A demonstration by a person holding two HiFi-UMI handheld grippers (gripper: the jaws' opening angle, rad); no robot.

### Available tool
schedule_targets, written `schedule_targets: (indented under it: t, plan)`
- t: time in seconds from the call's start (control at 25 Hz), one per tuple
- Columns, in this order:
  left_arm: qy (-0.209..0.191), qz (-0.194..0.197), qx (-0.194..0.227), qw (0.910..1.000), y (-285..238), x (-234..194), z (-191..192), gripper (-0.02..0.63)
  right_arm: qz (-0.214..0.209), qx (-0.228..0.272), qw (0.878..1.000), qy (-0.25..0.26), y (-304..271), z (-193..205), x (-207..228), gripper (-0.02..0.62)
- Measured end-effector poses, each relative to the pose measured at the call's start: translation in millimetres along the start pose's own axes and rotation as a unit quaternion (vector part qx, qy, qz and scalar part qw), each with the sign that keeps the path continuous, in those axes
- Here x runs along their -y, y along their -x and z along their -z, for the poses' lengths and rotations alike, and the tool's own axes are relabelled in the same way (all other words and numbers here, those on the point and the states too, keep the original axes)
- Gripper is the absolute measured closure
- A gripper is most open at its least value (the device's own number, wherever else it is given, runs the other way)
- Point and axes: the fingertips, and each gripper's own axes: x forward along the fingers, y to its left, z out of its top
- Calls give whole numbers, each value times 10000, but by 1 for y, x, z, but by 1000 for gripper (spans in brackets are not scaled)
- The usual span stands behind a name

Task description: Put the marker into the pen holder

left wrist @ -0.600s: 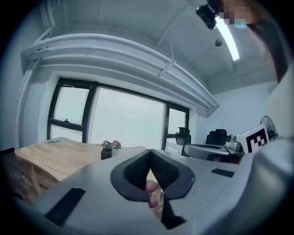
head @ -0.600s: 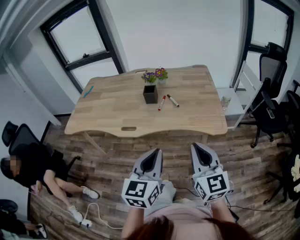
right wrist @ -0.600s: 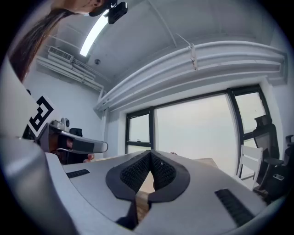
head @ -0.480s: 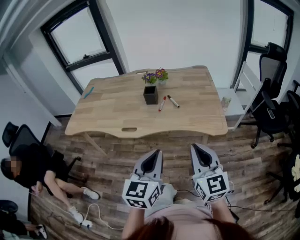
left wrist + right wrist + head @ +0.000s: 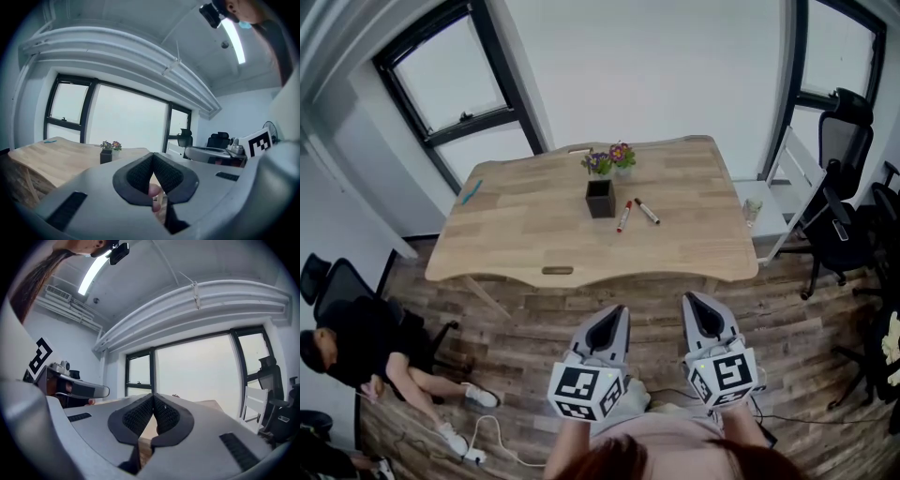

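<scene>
Left gripper [image 5: 612, 317] is clenched, jaw tips together, nothing in them. Right gripper [image 5: 695, 303] is the same, shut and empty. Both hang over the floor [image 5: 516, 319], well short of the tabletop [image 5: 534, 225]. Out there, a red marker [image 5: 623, 216] and a black marker [image 5: 646, 211] lie flat just right of the holder [image 5: 600, 199], outside it. Flowers [image 5: 609, 157] stand just behind.

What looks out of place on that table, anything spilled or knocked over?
Nothing is spilled or broken. The only untidy bit: a red marker and a black marker lie loose on the table, just right of the upright pen holder rather than inside it.
</scene>
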Motion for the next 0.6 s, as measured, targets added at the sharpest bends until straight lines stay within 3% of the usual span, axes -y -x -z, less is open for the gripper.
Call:
schedule_targets:
  t: [0.6]
  plan:
    - [74,7,-47,10000,-35,-49,-12,604,-117,-159,9998,-4,-66,8,-3,594]
